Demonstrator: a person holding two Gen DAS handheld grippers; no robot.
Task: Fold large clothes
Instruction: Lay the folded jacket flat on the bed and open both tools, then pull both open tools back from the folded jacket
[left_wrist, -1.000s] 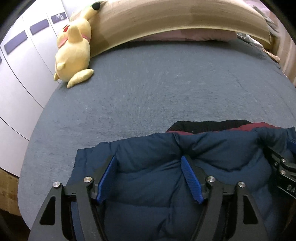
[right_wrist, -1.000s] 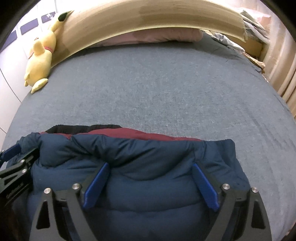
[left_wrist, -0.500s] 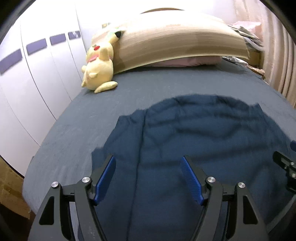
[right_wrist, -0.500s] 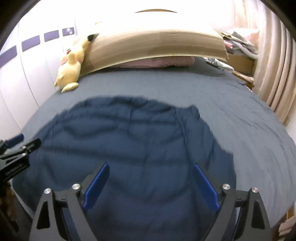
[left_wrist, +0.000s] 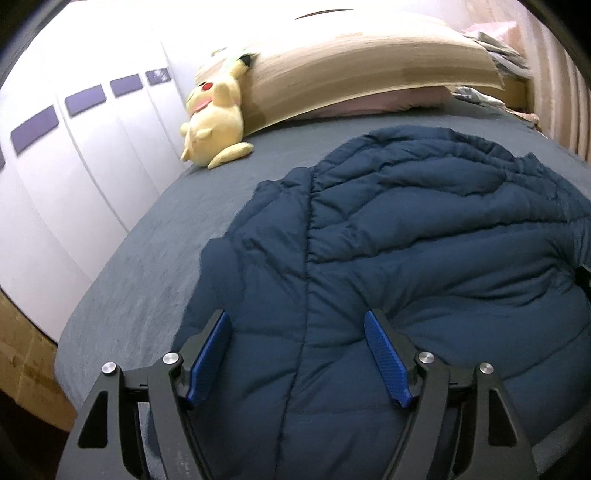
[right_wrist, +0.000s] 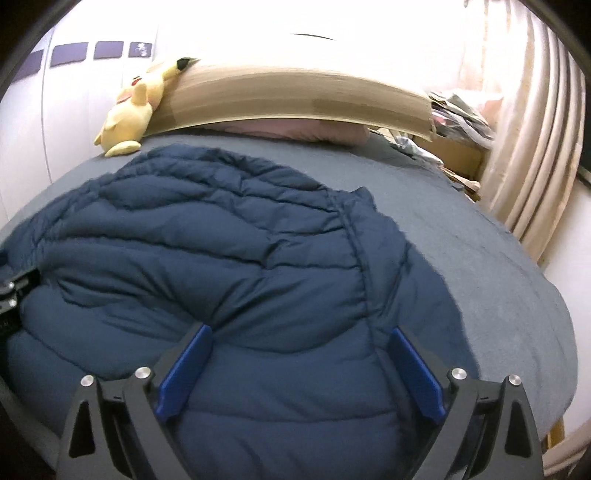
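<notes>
The navy puffer jacket (left_wrist: 406, 240) lies spread over the grey bed (left_wrist: 140, 266), its smooth quilted side up, puffy bands running crosswise with a long stitched seam down each side. Its far edge stops short of the pink pillow (right_wrist: 295, 131); the yellow plush toy (left_wrist: 214, 125) sits beyond the jacket's far left corner, leaning on the cardboard sheet (left_wrist: 369, 70) propped over the pillow.

My left gripper (left_wrist: 299, 358) is spread wide above the jacket's near left part, blue pads well apart; its jaws have just been opening a little more, and nothing is pinched between them, only fabric below. My right gripper (right_wrist: 295, 365) is spread the same way over the jacket's near right part. Whether its pad tips touch the padding I cannot tell.

The jacket's near hem is cut off behind both grippers. Sleeves and collar are not visible. The wall behind the cardboard is washed out white, and the clutter right of the pillow is too blurred to name.
</notes>
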